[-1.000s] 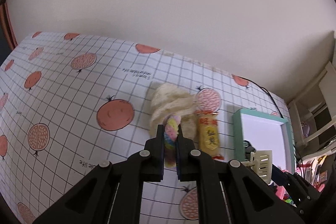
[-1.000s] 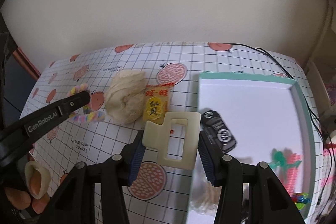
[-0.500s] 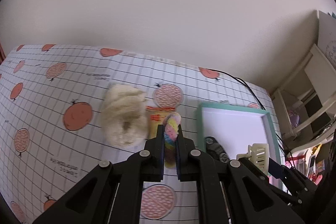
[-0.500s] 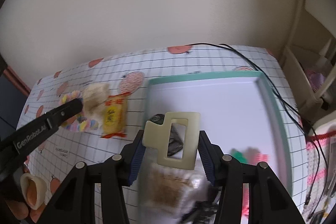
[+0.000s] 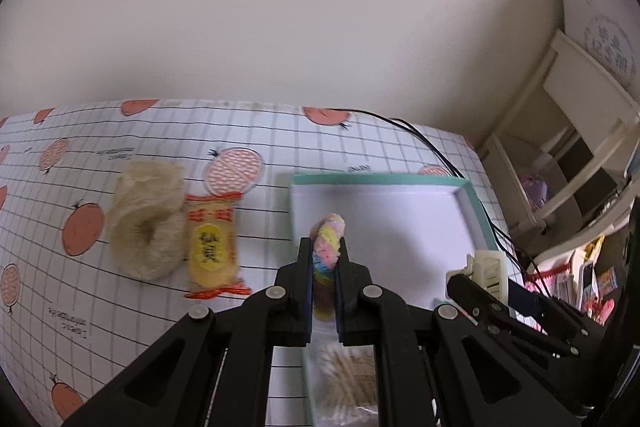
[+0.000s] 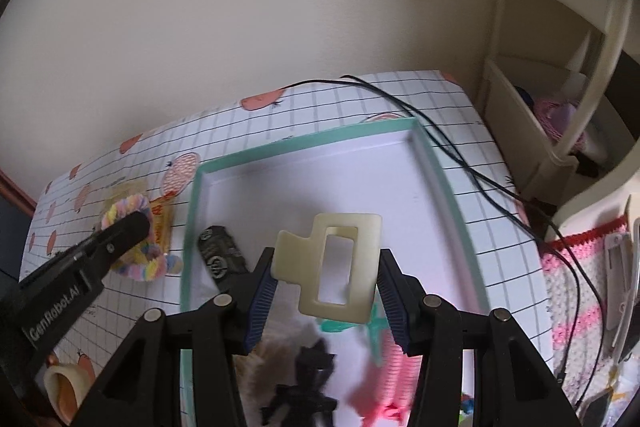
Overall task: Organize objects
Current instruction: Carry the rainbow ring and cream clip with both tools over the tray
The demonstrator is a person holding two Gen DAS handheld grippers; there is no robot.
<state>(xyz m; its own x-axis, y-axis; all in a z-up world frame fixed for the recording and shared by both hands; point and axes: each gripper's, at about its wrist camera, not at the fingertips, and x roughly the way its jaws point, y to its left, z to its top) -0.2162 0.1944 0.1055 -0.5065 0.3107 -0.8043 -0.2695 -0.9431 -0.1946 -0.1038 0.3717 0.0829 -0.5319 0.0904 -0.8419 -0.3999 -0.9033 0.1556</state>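
**Two grippers carry hair accessories at the teal-rimmed tray**

The pastel rainbow fuzzy hair tie (image 5: 329, 241) is pinched tight between the jaws of the left gripper (image 5: 324, 269), held above the near left corner of the shallow white tray with a teal rim (image 5: 476, 203). The cream plastic rectangular claw clip (image 6: 334, 269) sits clamped between the blue-padded jaws of the right gripper (image 6: 326, 297), raised over the tray's middle. From the right wrist view the left gripper's black arm reads "GenRobot.AI".

Inside the tray lie a small black device with a round logo (image 6: 222, 255), a teal plastic piece (image 6: 360, 327), a pink knitted item (image 6: 390, 379), a black bow-like piece (image 6: 308, 387) and a bundle of tan sticks (image 5: 348, 379); all are blurred.

Left of the tray, on the worktop's white grid-patterned cloth with orange fruit prints (image 5: 120, 307), lie a yellow snack packet with red ends and characters too blurred to read (image 5: 212, 247), and touching it a beige fluffy scrunchie (image 5: 146, 225). The cloth bears small mirrored lettering, not legible. A black cable (image 6: 460, 155) runs past the tray's far right corner. A cream shelf unit (image 5: 568, 155) stands to the right.
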